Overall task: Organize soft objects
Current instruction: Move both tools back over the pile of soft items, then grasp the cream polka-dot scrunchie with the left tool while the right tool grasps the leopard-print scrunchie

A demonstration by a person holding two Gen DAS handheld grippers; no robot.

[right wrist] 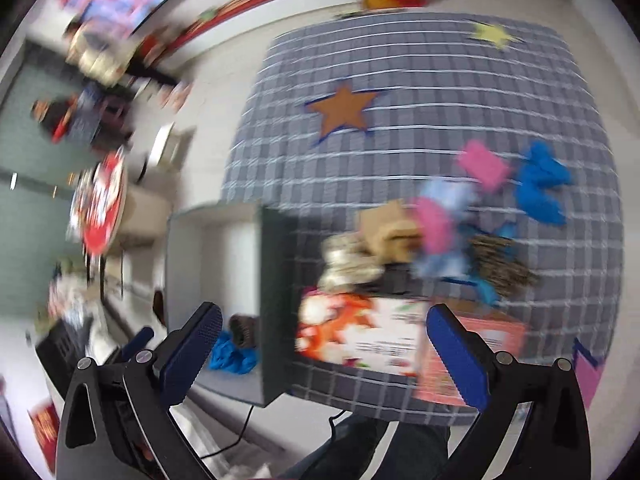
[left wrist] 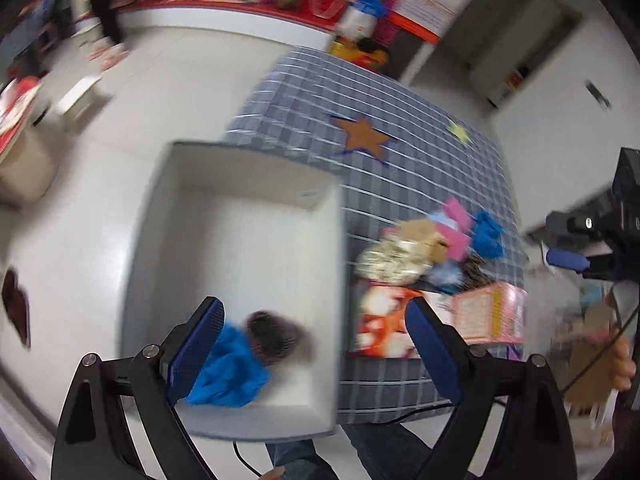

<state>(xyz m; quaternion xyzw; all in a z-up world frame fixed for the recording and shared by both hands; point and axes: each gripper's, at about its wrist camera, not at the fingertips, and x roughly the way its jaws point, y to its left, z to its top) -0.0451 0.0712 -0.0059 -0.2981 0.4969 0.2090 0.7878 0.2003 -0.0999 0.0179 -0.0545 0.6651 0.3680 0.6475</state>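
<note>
A white bin [left wrist: 188,216] stands at the left edge of the checked table [left wrist: 400,120]. Inside it lie a blue cloth [left wrist: 232,372] and a dark fuzzy thing [left wrist: 272,334]; both also show in the right wrist view, the cloth [right wrist: 232,354] and the dark thing [right wrist: 244,326]. My left gripper [left wrist: 316,348] is open and empty above the bin's near end. My right gripper [right wrist: 324,356] is open and empty above the table's front edge. A blurred pile of soft things [right wrist: 436,228] lies on the table, with a blue cloth [right wrist: 540,184] and a pink piece [right wrist: 482,166].
Printed boxes [right wrist: 360,336] lie at the table's front, between the bin [right wrist: 276,280] and the pile. An orange star [right wrist: 344,110] and a yellow star [right wrist: 494,34] mark the tablecloth. The other gripper's body [left wrist: 608,216] shows at the right. The floor and shelves surround the table.
</note>
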